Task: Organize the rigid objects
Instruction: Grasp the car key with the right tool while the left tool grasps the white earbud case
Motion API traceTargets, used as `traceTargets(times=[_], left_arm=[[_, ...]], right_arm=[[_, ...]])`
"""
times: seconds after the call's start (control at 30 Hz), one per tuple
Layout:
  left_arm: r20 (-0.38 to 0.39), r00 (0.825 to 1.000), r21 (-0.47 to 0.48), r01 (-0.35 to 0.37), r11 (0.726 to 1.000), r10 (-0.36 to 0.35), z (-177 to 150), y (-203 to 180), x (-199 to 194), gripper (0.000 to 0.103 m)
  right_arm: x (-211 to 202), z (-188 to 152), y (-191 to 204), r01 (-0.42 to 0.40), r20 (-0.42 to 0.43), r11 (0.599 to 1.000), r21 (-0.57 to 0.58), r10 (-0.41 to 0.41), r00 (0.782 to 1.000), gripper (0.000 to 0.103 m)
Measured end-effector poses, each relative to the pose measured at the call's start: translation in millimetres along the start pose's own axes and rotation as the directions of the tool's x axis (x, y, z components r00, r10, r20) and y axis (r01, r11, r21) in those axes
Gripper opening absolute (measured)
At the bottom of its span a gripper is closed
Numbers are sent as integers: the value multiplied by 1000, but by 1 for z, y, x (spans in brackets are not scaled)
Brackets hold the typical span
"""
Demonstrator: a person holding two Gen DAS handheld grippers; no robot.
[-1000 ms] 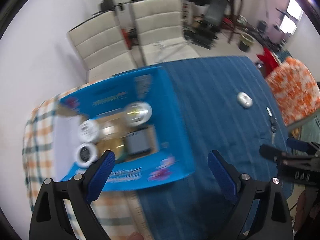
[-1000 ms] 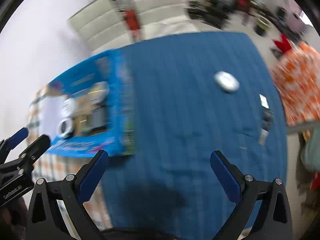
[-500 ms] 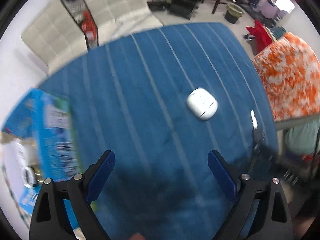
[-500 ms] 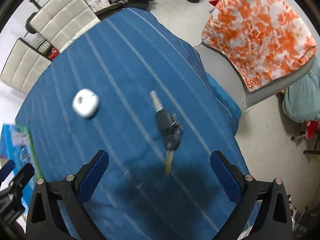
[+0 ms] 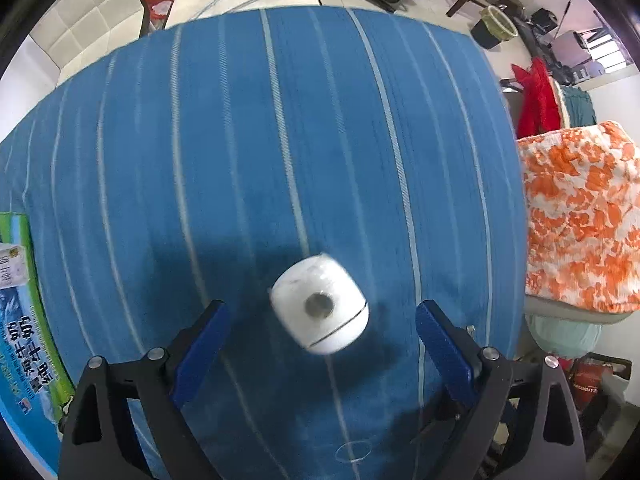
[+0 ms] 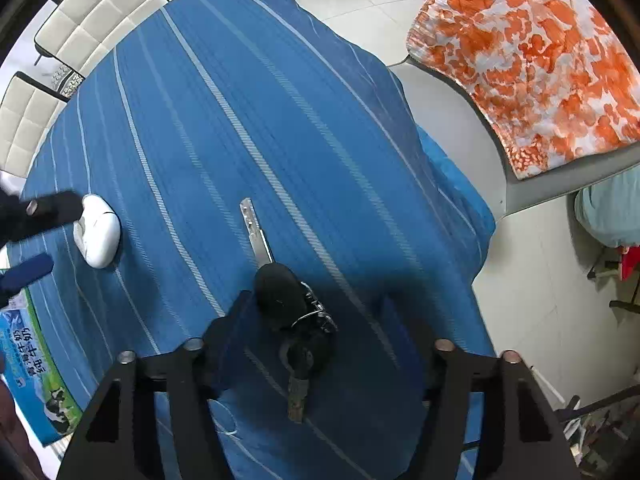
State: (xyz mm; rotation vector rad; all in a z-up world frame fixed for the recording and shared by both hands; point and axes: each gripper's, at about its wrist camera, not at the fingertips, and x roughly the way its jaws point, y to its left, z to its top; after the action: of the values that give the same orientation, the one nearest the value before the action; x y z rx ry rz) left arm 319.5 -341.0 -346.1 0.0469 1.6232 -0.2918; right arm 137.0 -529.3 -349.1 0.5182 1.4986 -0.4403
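Observation:
A white rounded case with a grey round spot lies on the blue striped tablecloth. My left gripper points down over it, open, its blue pads standing clear on both sides. The case and the left gripper also show at the left of the right wrist view. A key with a black fob, rings and a silver blade lies under my right gripper. Its jaws are closing with the fob between them, and the right pad is still clear of it.
A blue printed carton box sits at the table's left edge. An orange-and-white cloth covers a seat past the table's right edge. White padded chairs stand behind the table.
Both grippers moved right, away from the blue box, and sank toward the table. The left now straddles the white case, the right the key. The right jaws have narrowed.

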Motion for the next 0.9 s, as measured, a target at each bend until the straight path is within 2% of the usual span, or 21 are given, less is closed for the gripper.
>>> traceTargets(times=[0.07,0.1,0.13,0.23,0.33,0.4,0.47,0.53,0.63,0.73,0.8,0.83,0.9], left_arm=[[-12,1000,-8,-9,1000,9,6,-2,8,80],[-28,999,-9,-16,1000,15,7,-3,14,62],[-46,998,-5,-30,1000,30,8,-4,19,53],[-18,998,38,-66,997,66,5,-8,18,52],[12,995,103,-103,989,102,-7,-10,16,52],[46,984,198,-177,964,171,-27,-10,16,52],[76,972,278,-233,932,221,-55,-5,17,52],[80,968,303,-250,920,237,-79,6,17,52],[65,972,274,-236,932,227,-102,26,16,53],[45,984,203,-179,963,174,-106,40,16,56],[39,988,172,-157,972,152,-106,43,17,56],[43,988,169,-156,973,151,-104,44,16,56],[54,987,167,-156,973,149,-107,43,15,54]], right_arm=[[0,1,0,-6,-7,1000,-3,6,1000,63],[0,2,-1,-5,-9,1000,-5,5,1000,62],[1,3,-1,-1,-11,1000,-9,1,1000,61],[2,1,2,10,-13,999,-32,-10,1000,60],[0,-1,4,24,-7,998,-57,-24,1000,52],[-2,-3,2,3,-8,998,-69,-4,1000,41],[-4,-5,-2,-50,-19,996,-72,48,999,36],[-2,-9,-7,-121,-52,990,-73,117,992,34],[0,-12,-15,-197,-80,980,-27,194,978,34],[0,-13,-17,-206,-78,979,5,206,975,36],[0,-13,-10,-194,-71,981,8,194,978,48],[0,-12,-4,-178,-68,984,-3,177,982,51],[0,-12,18,-76,-46,994,-75,73,996,53]])
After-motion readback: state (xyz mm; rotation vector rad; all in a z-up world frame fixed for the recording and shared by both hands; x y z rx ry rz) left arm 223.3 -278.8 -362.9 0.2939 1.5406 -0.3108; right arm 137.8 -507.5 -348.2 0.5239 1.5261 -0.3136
